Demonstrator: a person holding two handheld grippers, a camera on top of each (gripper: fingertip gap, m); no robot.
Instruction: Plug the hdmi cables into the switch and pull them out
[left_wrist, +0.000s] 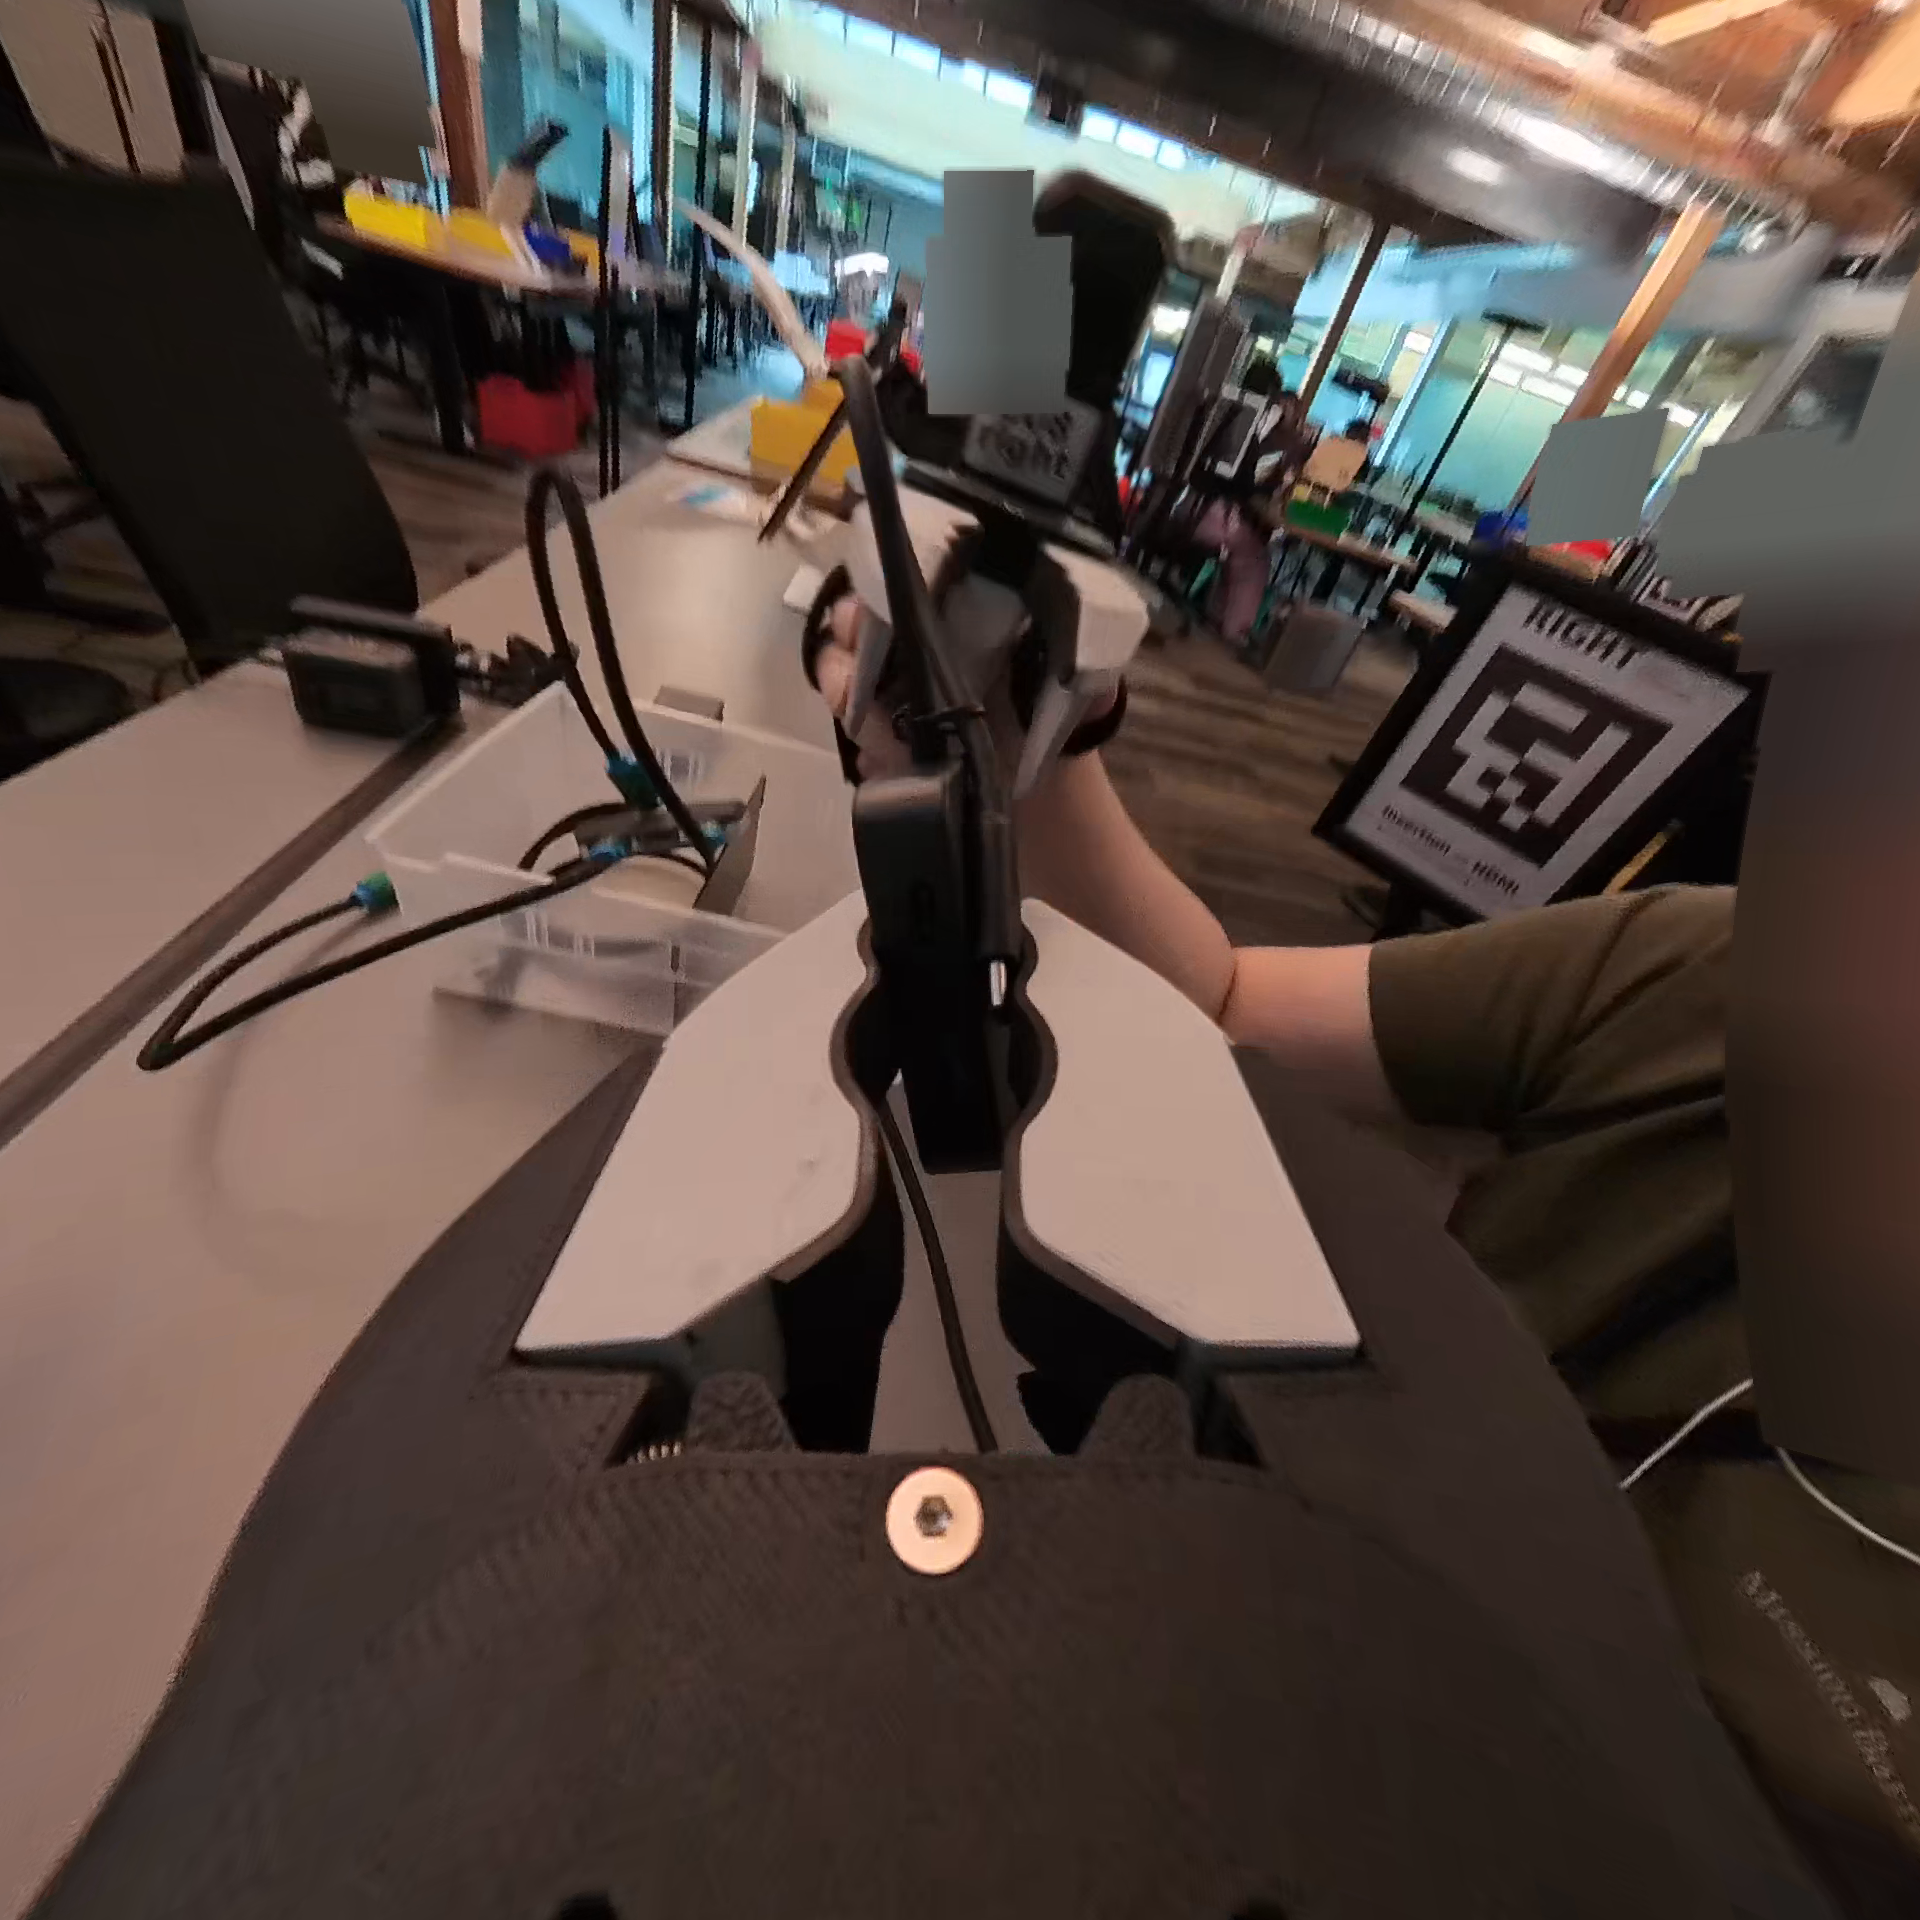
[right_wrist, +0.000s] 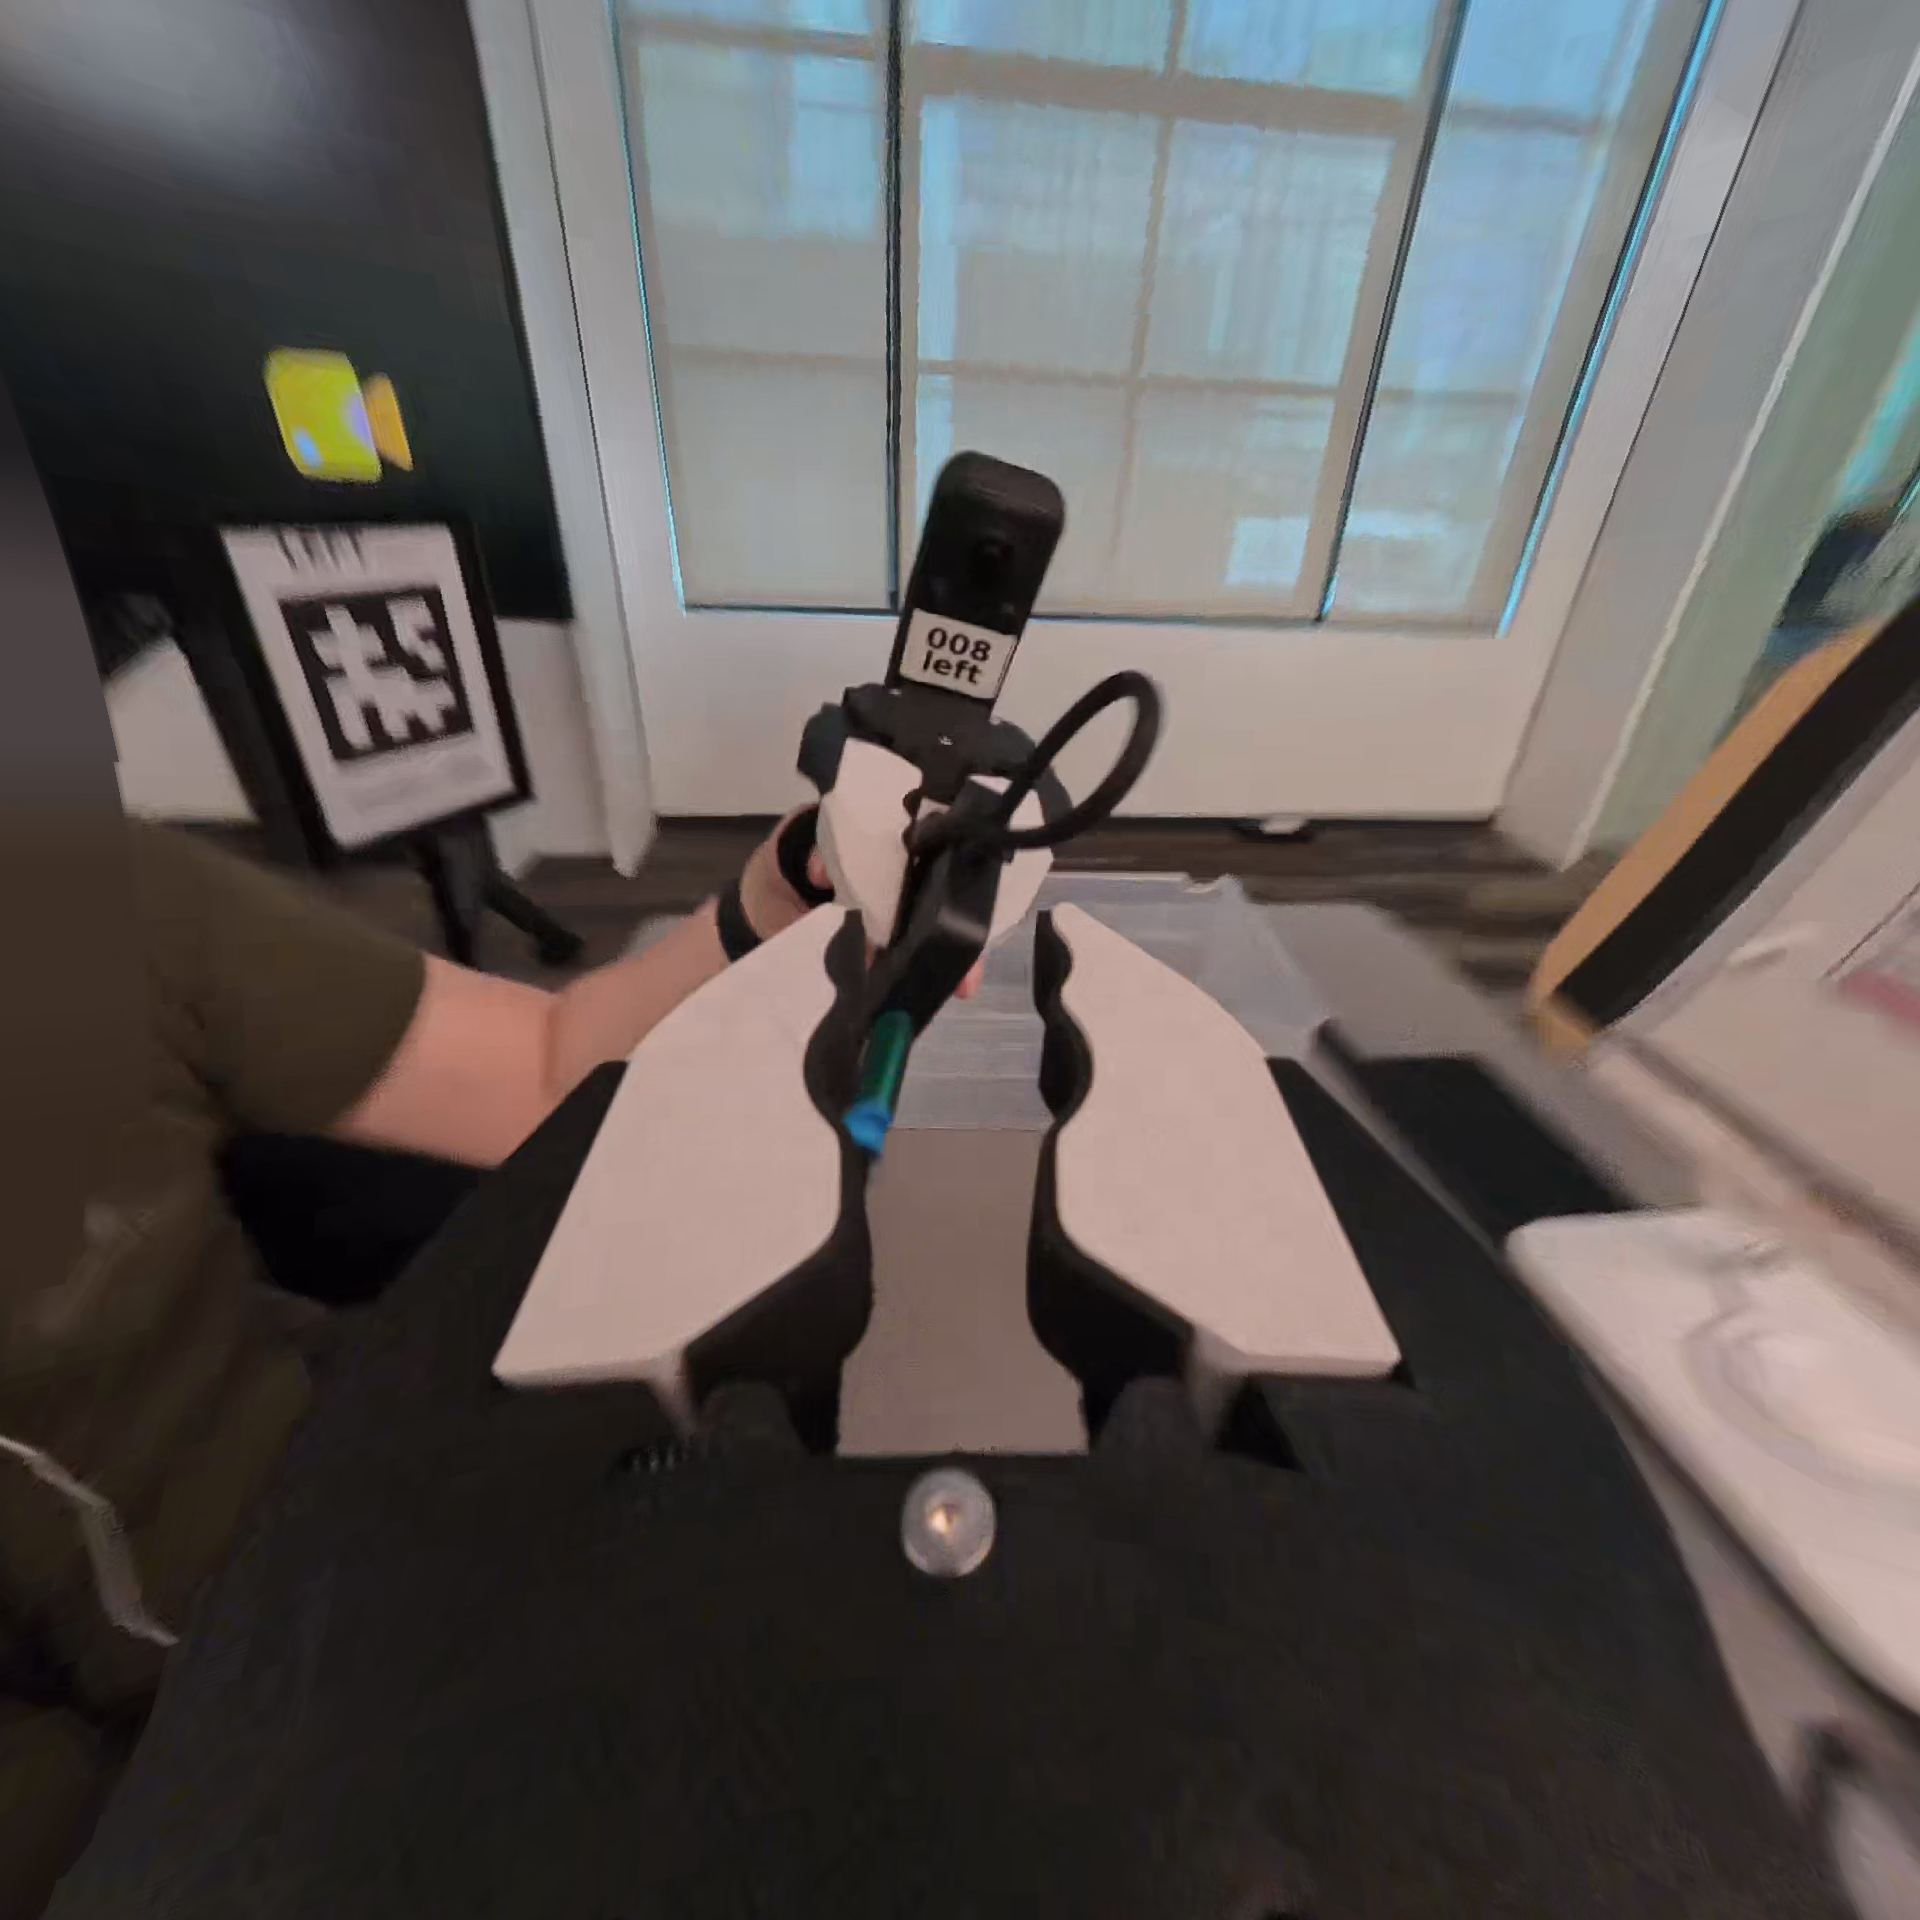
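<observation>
Holding switch (left_wrist: 925, 935) pinched in our left hand-held gripper (left_wrist: 940, 1039); right hand-held gripper (right_wrist: 951, 1039) spread around plug (right_wrist: 878, 1081), seemingly mid-cycle, we judge.

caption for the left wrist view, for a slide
Left gripper clamps the black switch upright, facing the right gripper above a grey table.

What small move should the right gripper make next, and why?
Probably close the right gripper on the green-and-blue cable end. That end lies between its open fingers, close to one of them and not yet pinched, while the left gripper is shut on the black switch and holds it up opposite. Whether the plug sits in the switch I cannot tell.
</observation>
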